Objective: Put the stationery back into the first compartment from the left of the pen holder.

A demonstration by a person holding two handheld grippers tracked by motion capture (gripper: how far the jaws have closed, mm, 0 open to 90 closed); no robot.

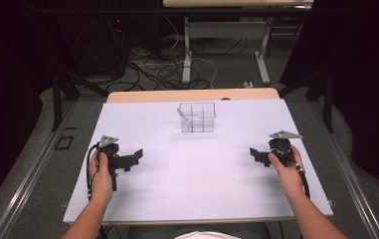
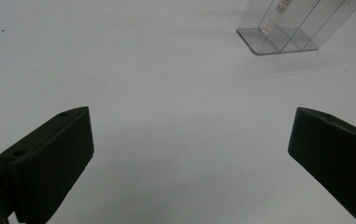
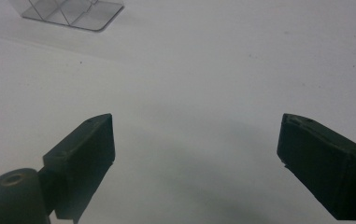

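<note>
A clear plastic box (image 1: pixel 197 117) with inner dividers stands toward the back middle of the white table (image 1: pixel 192 189). A small clear item leans inside one of its compartments (image 2: pixel 273 21). My left gripper (image 1: pixel 133 158) is held low over the table's left side, jaws wide open and pointing right, with only bare table between them (image 2: pixel 189 154). Over the right side, my right gripper (image 1: pixel 256 155) is open too, pointing left, nothing between its jaws (image 3: pixel 196 154). The box (image 3: pixel 73 11) sits far ahead of both.
The white sheet covers a wooden tabletop whose far edge (image 1: pixel 192 94) shows behind the box. Beyond it stand a second table's legs (image 1: pixel 187 50) and loose cables (image 1: pixel 162 69) on the floor. Dark frame posts (image 1: pixel 56 99) flank the table.
</note>
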